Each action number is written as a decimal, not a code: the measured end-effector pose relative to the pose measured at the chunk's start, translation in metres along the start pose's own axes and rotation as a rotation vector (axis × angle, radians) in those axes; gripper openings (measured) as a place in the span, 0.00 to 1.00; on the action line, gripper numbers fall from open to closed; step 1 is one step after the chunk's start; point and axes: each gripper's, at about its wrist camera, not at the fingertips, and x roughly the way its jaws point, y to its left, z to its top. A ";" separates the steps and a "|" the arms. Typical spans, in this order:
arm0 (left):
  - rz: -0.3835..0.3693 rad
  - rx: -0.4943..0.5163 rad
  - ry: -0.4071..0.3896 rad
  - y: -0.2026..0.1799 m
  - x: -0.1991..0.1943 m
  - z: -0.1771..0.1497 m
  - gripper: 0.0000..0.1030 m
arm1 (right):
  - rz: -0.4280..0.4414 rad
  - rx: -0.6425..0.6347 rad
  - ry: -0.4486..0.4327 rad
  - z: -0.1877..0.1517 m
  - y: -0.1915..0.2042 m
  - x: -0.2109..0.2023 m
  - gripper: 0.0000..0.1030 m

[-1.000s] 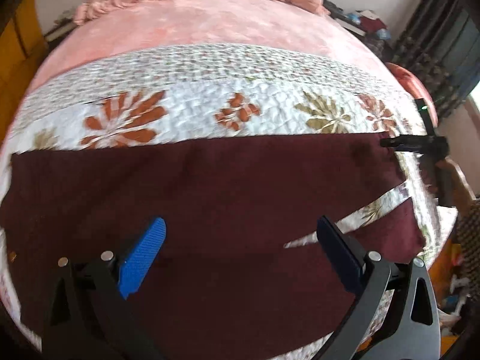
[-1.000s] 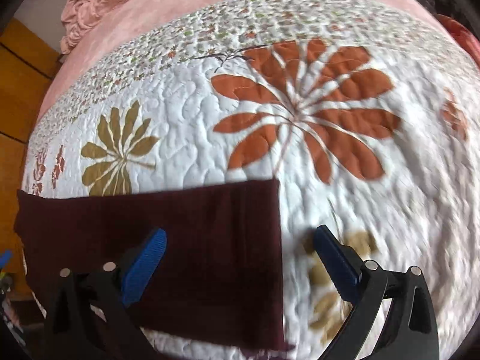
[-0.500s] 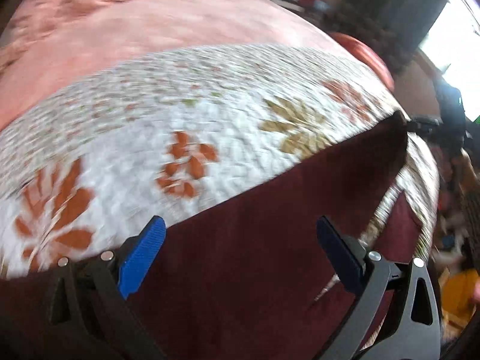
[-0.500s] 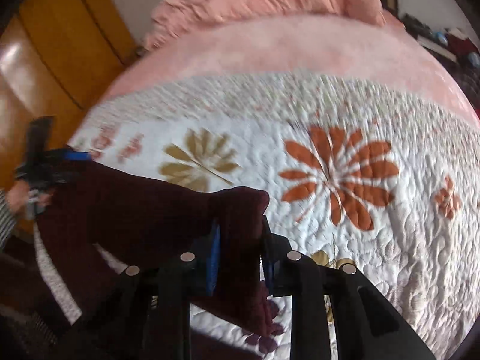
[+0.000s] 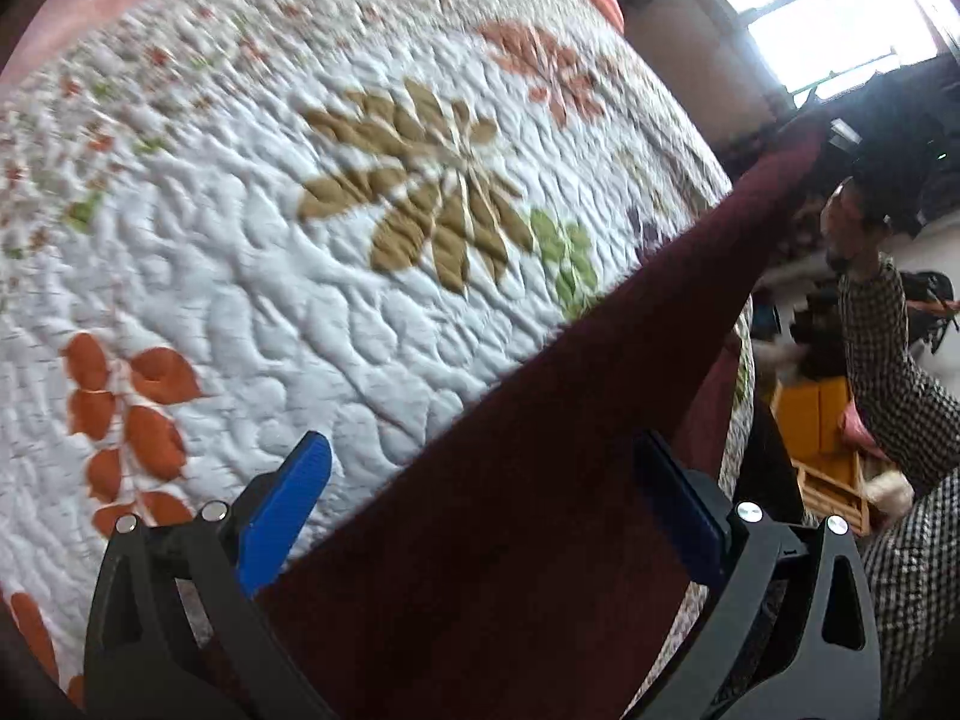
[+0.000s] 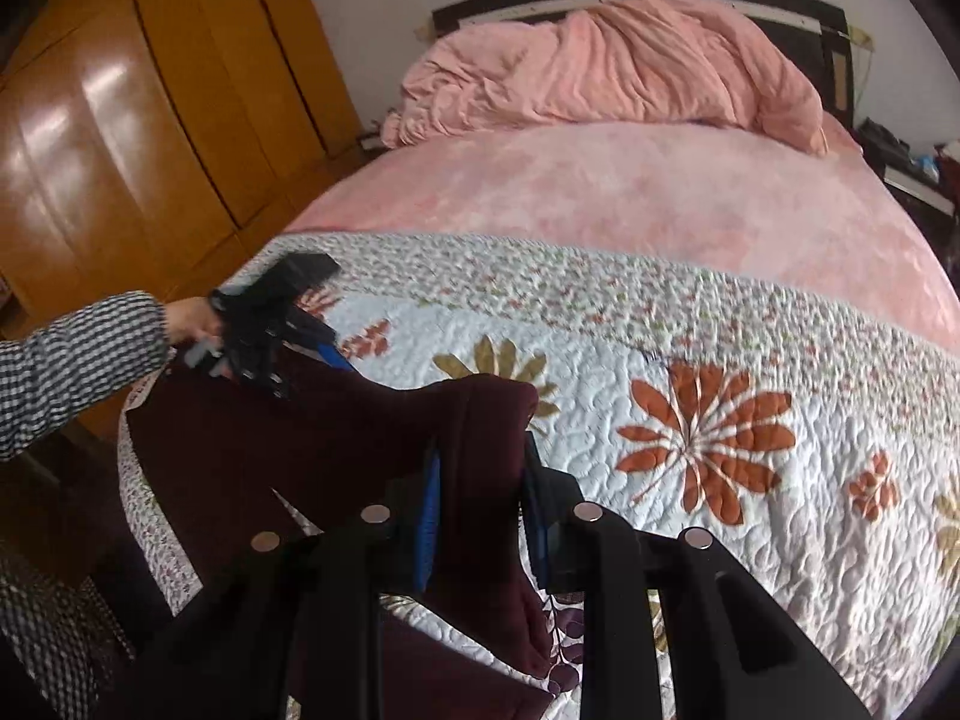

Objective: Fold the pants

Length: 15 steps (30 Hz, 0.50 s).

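Dark maroon pants (image 5: 600, 360) lie on the floral quilt (image 5: 300, 240). One end rises off the bed toward the upper right. In the left wrist view my left gripper (image 5: 480, 504) is open, its blue fingers (image 5: 288, 510) spread wide over the pants' upper edge. In the right wrist view my right gripper (image 6: 483, 480) is shut on a bunched fold of the pants (image 6: 270, 450) and holds it above the quilt (image 6: 660, 360). The left gripper (image 6: 312, 348) shows at the pants' far end, in a hand (image 6: 189, 318) with a checked sleeve (image 6: 78, 354).
A pink sheet (image 6: 630, 192) covers the bed beyond the quilt. A crumpled pink duvet (image 6: 600, 72) lies by the headboard. A wooden wardrobe (image 6: 120, 120) stands close along the bed's left side. Clutter and a yellow crate (image 5: 822, 420) sit on the floor past the bed's edge.
My right gripper has shut on the pant leg's end and lifted it off the quilt. My left gripper stayed open, swung right and dropped closer to the pants' edge.
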 end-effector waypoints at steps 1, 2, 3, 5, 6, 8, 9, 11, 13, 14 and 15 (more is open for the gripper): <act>-0.015 0.001 0.011 0.000 0.002 -0.001 0.97 | 0.003 -0.004 -0.007 0.001 0.001 -0.004 0.23; -0.028 -0.001 0.015 0.001 0.003 -0.003 0.97 | -0.001 -0.009 -0.013 0.002 0.003 -0.008 0.23; -0.036 -0.010 0.008 0.002 0.001 -0.007 0.96 | -0.006 -0.011 -0.014 0.002 0.003 -0.009 0.23; -0.039 -0.036 0.001 0.004 -0.005 -0.016 0.84 | -0.022 -0.004 -0.013 0.001 0.001 -0.011 0.23; -0.035 -0.040 0.003 0.003 -0.008 -0.021 0.43 | -0.029 0.008 -0.011 -0.001 -0.001 -0.010 0.23; 0.018 -0.044 -0.016 -0.001 -0.020 -0.034 0.24 | -0.043 0.044 -0.006 -0.008 -0.007 -0.004 0.23; 0.047 -0.046 -0.035 -0.005 -0.027 -0.039 0.20 | -0.056 0.054 0.001 -0.011 -0.009 -0.001 0.23; 0.122 -0.049 -0.079 -0.017 -0.043 -0.051 0.16 | -0.096 0.065 0.011 -0.018 -0.008 0.007 0.23; 0.274 -0.053 -0.151 -0.045 -0.059 -0.065 0.16 | -0.120 0.081 0.008 -0.027 -0.007 0.012 0.22; 0.349 -0.044 -0.184 -0.062 -0.064 -0.073 0.15 | -0.124 0.088 0.005 -0.032 -0.007 0.013 0.22; 0.472 -0.018 -0.219 -0.089 -0.067 -0.085 0.15 | -0.127 0.095 0.004 -0.038 -0.006 0.014 0.22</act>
